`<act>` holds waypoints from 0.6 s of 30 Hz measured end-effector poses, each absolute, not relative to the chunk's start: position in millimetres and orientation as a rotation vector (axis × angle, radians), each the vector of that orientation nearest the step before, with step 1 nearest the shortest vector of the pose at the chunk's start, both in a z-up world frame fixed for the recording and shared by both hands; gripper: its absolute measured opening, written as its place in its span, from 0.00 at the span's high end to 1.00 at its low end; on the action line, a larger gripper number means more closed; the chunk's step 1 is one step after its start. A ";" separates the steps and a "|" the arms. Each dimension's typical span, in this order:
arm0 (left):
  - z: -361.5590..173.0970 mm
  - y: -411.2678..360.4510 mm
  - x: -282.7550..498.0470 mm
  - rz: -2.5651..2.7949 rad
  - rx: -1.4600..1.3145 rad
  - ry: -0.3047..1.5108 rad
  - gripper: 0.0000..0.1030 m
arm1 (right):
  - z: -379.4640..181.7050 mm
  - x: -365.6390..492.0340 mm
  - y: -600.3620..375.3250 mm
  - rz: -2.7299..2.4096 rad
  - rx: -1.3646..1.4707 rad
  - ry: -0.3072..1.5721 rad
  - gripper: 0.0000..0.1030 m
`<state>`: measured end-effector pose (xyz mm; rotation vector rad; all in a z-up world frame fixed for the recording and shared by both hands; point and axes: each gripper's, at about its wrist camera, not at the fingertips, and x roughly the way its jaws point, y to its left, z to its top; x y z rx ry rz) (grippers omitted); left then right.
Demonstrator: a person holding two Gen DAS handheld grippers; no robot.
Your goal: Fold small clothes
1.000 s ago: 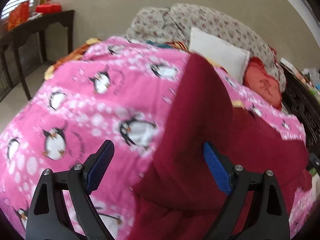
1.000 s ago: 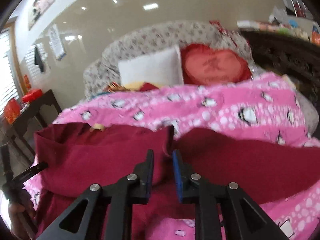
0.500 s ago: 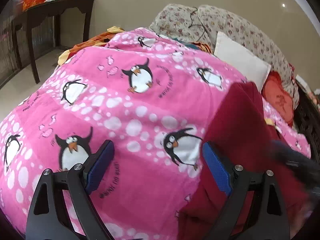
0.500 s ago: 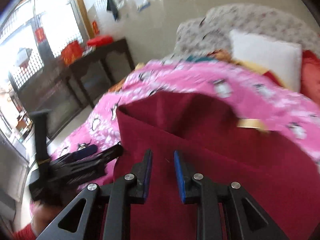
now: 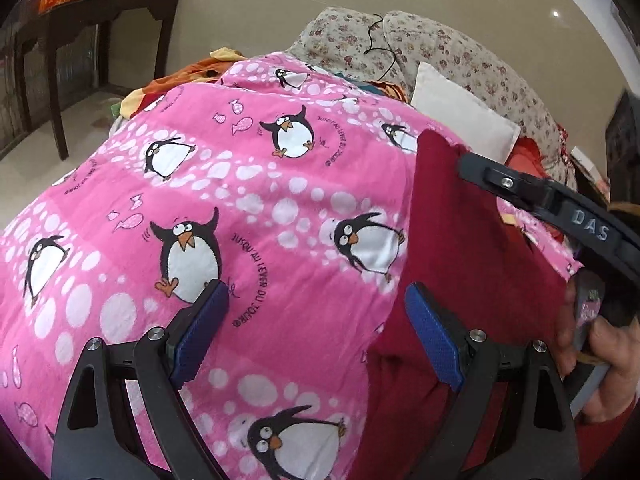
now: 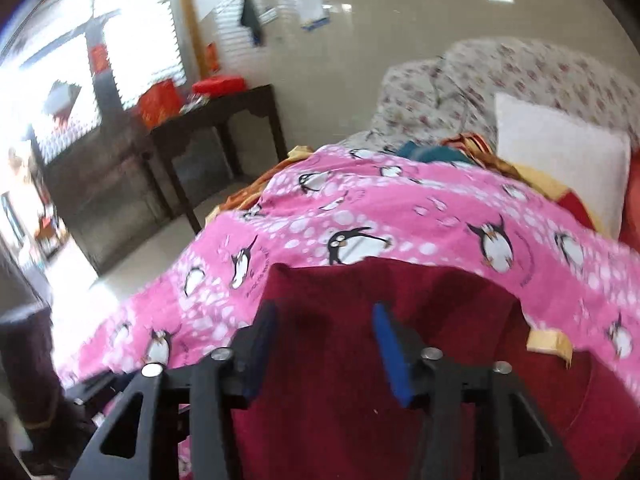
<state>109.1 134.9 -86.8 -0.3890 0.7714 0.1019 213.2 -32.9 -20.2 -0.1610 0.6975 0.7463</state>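
Right claw (image 6: 324, 344) above maroon garment (image 6: 400, 400)

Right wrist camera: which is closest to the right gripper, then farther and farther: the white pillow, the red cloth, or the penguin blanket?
1. Red cloth, right under the right gripper.
2. Penguin blanket, just beyond the cloth.
3. White pillow, far back on the right.

left gripper (image 5: 316, 332): jaws wide apart, nothing between, pointing downward
right gripper (image 6: 324, 350): jaws just opened partway, nothing gripped
right hand (image 5: 592, 344): wrapped round its gripper's handle
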 end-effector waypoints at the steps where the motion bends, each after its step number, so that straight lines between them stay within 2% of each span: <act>1: -86.7 135.7 109.8 0.103 -0.386 0.771 0.13 | -25.3 216.1 -20.5 0.732 -0.224 0.702 0.53; 3: -85.8 139.1 108.0 0.115 -0.387 0.759 0.13 | -31.8 217.0 -9.8 0.720 -0.288 0.711 0.75; 4: -86.1 141.8 108.2 0.117 -0.392 0.756 0.13 | -33.0 219.0 -7.1 0.738 -0.292 0.717 0.90; 7: -86.5 151.4 107.2 0.116 -0.432 0.743 0.13 | -25.9 221.1 -5.6 0.699 -0.282 0.655 0.97; 9: -84.1 154.2 104.8 0.119 -0.449 0.727 0.13 | -30.9 234.4 -2.7 0.646 -0.252 0.662 0.97; 10: -81.7 156.7 102.7 0.131 -0.453 0.713 0.13 | -36.8 241.6 0.2 0.618 -0.248 0.678 1.00; 15: -77.4 167.1 97.8 0.146 -0.493 0.669 0.13 | -28.7 234.4 -12.7 0.652 -0.169 0.716 1.00; 18: -73.4 166.4 96.4 0.108 -0.511 0.643 0.13 | -10.0 199.7 -57.5 0.650 -0.096 0.747 0.99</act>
